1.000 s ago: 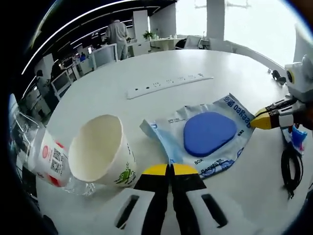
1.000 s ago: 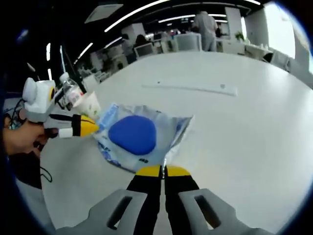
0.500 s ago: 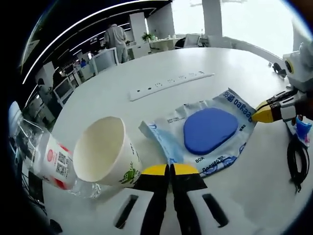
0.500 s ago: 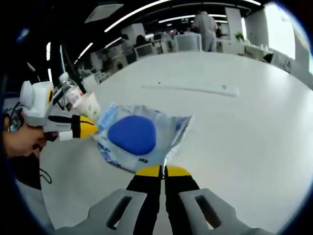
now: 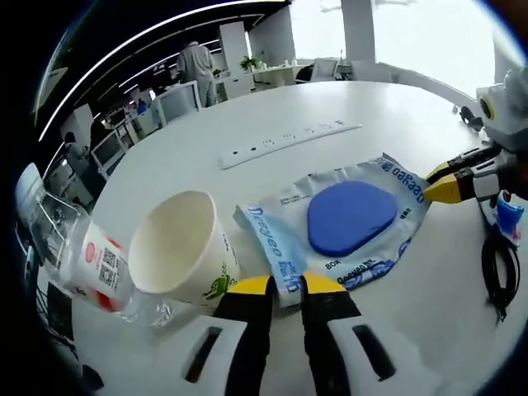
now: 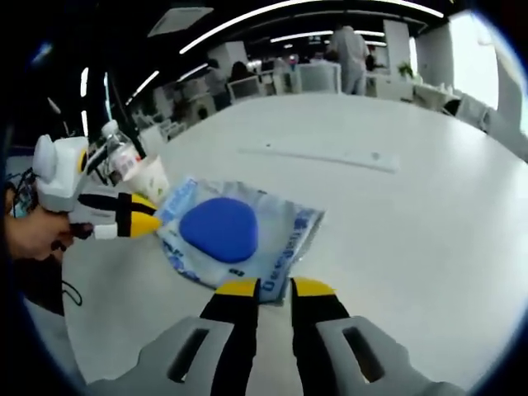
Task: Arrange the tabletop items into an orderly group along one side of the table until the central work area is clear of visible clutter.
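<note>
Two grippers flank wipes packet [image 5: 342,227] mid-table: left gripper [image 5: 279,285] at 6 o'clock edge, right gripper [image 6: 275,288] at opposite edge, each with jaws narrowly parted, holding nothing. Paper cup [image 5: 179,260], bottle [image 5: 82,264] at 9 o'clock, power strip [image 5: 285,140] far. Risk: limp packet slips, nudges tipped cup rolling.

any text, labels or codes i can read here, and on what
"80A": on the blue-and-white plastic wipes packet with the blue lid, below the lid.
Other blue print on the packet: too distorted to read.
QR code on the clear plastic bottle's red-and-white label: text unreadable.
Green print on the white paper cup: no readable words.
</note>
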A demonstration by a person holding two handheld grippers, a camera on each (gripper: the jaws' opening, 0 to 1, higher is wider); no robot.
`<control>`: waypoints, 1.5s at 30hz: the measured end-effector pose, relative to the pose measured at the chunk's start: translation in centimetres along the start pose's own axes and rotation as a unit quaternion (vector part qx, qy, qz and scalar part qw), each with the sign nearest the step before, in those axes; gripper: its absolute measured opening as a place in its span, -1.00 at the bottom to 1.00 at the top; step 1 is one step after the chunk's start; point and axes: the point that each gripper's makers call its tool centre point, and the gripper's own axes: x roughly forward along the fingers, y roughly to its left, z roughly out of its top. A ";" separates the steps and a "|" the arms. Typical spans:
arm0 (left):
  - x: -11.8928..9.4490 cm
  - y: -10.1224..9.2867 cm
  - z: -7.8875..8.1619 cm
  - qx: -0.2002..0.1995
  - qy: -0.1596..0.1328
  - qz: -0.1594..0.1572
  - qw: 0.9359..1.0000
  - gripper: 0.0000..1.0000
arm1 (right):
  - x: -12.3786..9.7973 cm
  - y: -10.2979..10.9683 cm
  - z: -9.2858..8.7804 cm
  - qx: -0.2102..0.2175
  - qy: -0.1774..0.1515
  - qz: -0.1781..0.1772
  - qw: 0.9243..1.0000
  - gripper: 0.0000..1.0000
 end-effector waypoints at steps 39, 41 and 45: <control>-6.9 -3.0 3.3 0.048 -0.049 -0.012 0.998 0.20 | -5.6 0.9 3.4 -0.042 -0.066 0.004 0.997 0.10; -7.2 -3.2 3.2 0.050 -0.051 -0.012 0.997 0.23 | -5.9 1.1 3.4 -0.044 -0.066 0.006 0.997 0.13; -7.7 -3.5 3.0 0.053 -0.054 -0.012 0.997 0.32 | -6.3 1.4 3.4 -0.051 -0.066 0.010 0.996 0.14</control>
